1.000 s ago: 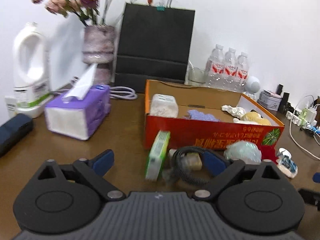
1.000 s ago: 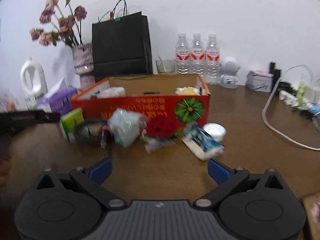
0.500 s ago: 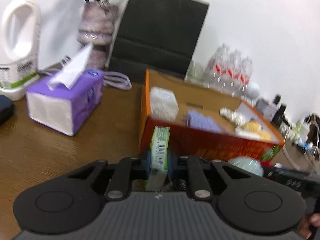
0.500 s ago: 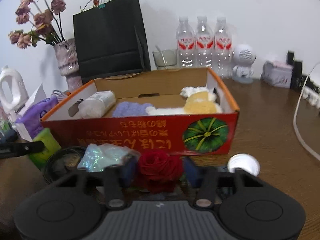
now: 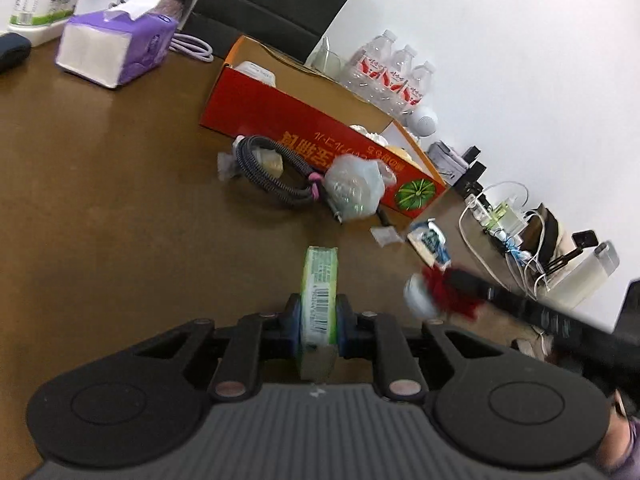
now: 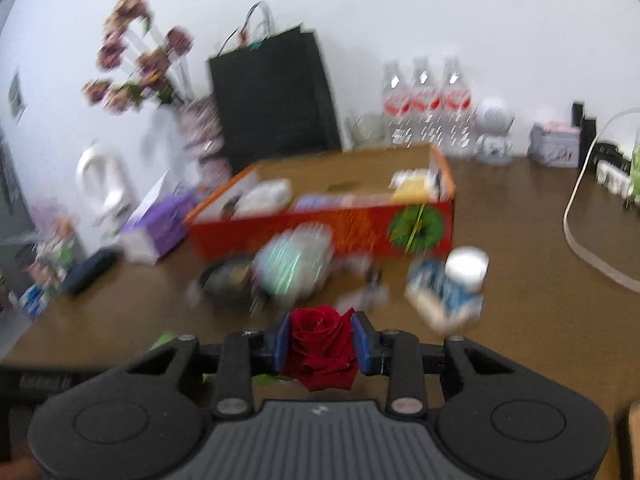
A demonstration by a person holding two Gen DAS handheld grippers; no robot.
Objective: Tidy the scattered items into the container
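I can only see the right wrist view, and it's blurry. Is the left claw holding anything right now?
Observer: Yes. The left claw is shut on a slim green cardboard packet with a barcode, held on edge.
Operator: And what's the dark smear in front of the red box?
Observer: That's a coiled black braided cable with a pink tie. It lies on the table just in front of the red-and-orange cardboard box.
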